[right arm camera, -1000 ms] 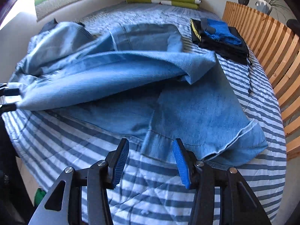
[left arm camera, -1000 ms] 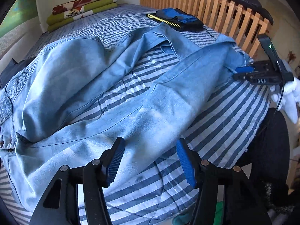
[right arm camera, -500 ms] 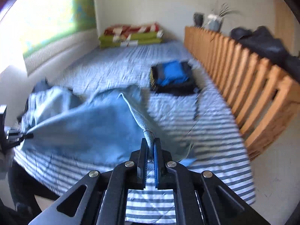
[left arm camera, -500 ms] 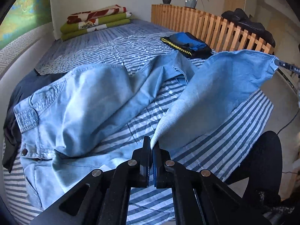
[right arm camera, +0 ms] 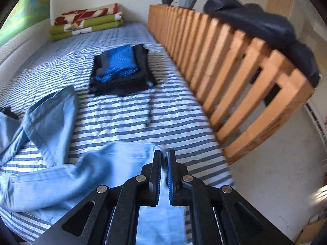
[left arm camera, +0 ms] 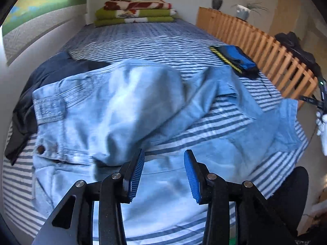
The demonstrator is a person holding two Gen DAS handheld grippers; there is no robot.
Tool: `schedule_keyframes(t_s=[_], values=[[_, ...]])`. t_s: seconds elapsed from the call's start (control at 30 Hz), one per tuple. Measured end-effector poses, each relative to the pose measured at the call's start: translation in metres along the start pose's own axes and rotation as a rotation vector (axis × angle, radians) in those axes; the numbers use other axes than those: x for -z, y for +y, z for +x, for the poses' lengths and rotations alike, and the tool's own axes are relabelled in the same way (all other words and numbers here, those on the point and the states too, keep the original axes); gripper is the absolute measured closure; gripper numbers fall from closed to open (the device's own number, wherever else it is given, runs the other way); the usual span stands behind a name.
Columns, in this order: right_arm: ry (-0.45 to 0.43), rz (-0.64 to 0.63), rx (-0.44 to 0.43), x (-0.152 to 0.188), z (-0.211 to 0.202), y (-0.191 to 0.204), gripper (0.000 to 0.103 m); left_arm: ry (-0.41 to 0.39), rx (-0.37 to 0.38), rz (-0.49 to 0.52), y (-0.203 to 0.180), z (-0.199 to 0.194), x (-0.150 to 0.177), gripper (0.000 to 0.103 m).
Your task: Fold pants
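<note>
The left tongs (left arm camera: 164, 172) point down at a slant over the near edge of the bed. Their two blue pads (left arm camera: 136, 173) stand apart and are opening, with nothing pinched between them. The right tongs (right arm camera: 164, 175) also point down at a slant, by the near right corner of the bed. Their pads are squeezed almost together on the hem of the jeans (right arm camera: 114, 163). A white-gloved hand (left arm camera: 323, 126) shows at the far right of the left view.

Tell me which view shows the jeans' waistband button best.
The left wrist view. There the button shows at the left, on the waistband of the jeans spread over the striped bed. The right wrist view shows only the legs; the waistband lies outside that picture.
</note>
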State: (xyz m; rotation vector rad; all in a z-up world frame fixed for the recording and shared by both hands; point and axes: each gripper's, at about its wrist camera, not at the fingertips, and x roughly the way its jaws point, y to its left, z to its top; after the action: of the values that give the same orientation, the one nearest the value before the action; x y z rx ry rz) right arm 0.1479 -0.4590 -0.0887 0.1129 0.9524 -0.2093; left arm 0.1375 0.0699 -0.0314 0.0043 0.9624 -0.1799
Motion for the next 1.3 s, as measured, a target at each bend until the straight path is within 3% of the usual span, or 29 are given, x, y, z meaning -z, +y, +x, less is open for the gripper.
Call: schedule_keyframes(t_s=[0.1, 0.13, 0.2, 0.27, 0.33, 0.4, 0.53, 0.63, 0.7, 0.77, 0.8, 0.83, 0.87, 0.93, 0.97, 1.0, 1.07, 1.2, 1.3], values=[[-0.032, -0.032, -0.066, -0.005, -0.001, 0.028, 0.094, 0.006, -0.110, -0.046, 0.043, 0.006, -0.014, 0.059], [-0.039, -0.050, -0.096, -0.007, -0.001, 0.039, 0.087, 0.003, -0.131, -0.057, 0.056, 0.009, -0.022, 0.059], [-0.056, -0.101, -0.157, -0.011, -0.003, 0.067, 0.073, -0.008, -0.121, -0.112, 0.077, 0.014, -0.041, 0.054], [-0.054, -0.152, -0.212, -0.017, 0.000, 0.096, 0.069, -0.033, -0.100, -0.131, 0.089, 0.021, -0.064, 0.051], [-0.041, -0.176, -0.262, -0.024, 0.008, 0.120, 0.069, -0.038, -0.094, -0.074, 0.082, 0.033, -0.090, 0.036], [0.005, -0.166, -0.329, -0.030, 0.021, 0.142, 0.067, -0.020, -0.065, -0.050, 0.069, 0.052, -0.115, 0.029], [0.053, -0.162, -0.384, -0.030, 0.046, 0.183, 0.058, 0.059, 0.025, -0.007, 0.029, 0.091, -0.141, 0.027], [0.075, -0.173, -0.412, -0.028, 0.064, 0.219, 0.056, 0.104, -0.016, 0.085, -0.002, 0.126, -0.140, 0.025], [0.103, -0.185, -0.456, -0.025, 0.075, 0.245, 0.056, 0.133, -0.096, 0.146, -0.018, 0.146, -0.134, 0.025], [0.109, -0.240, -0.446, -0.021, 0.084, 0.271, 0.056, 0.146, -0.169, 0.209, -0.025, 0.162, -0.128, 0.044], [0.108, -0.283, -0.425, -0.018, 0.088, 0.283, 0.056, 0.150, -0.204, 0.223, -0.025, 0.168, -0.127, 0.067], [0.102, -0.320, -0.400, -0.015, 0.090, 0.294, 0.056, 0.152, -0.211, 0.220, -0.022, 0.171, -0.128, 0.072], [0.086, -0.357, -0.373, -0.012, 0.091, 0.302, 0.056, 0.144, -0.183, 0.194, -0.017, 0.170, -0.130, 0.075], [0.050, -0.412, -0.295, -0.010, 0.093, 0.308, 0.058, 0.124, -0.135, 0.128, -0.002, 0.161, -0.137, 0.094], [0.044, -0.400, -0.281, -0.013, 0.094, 0.304, 0.065, 0.113, -0.114, 0.103, 0.005, 0.155, -0.140, 0.096], [0.054, -0.365, -0.316, -0.017, 0.094, 0.294, 0.082, 0.097, -0.102, 0.085, 0.011, 0.149, -0.142, 0.098], [0.062, -0.264, -0.374, -0.029, 0.090, 0.268, 0.098, 0.065, -0.101, 0.074, 0.017, 0.134, -0.143, 0.098], [-0.032, -0.179, -0.347, -0.046, 0.055, 0.211, 0.099, 0.004, -0.092, 0.063, 0.024, 0.097, -0.143, 0.099], [-0.089, -0.160, -0.371, -0.050, 0.017, 0.173, 0.099, -0.044, -0.045, 0.048, 0.027, 0.061, -0.142, 0.099]])
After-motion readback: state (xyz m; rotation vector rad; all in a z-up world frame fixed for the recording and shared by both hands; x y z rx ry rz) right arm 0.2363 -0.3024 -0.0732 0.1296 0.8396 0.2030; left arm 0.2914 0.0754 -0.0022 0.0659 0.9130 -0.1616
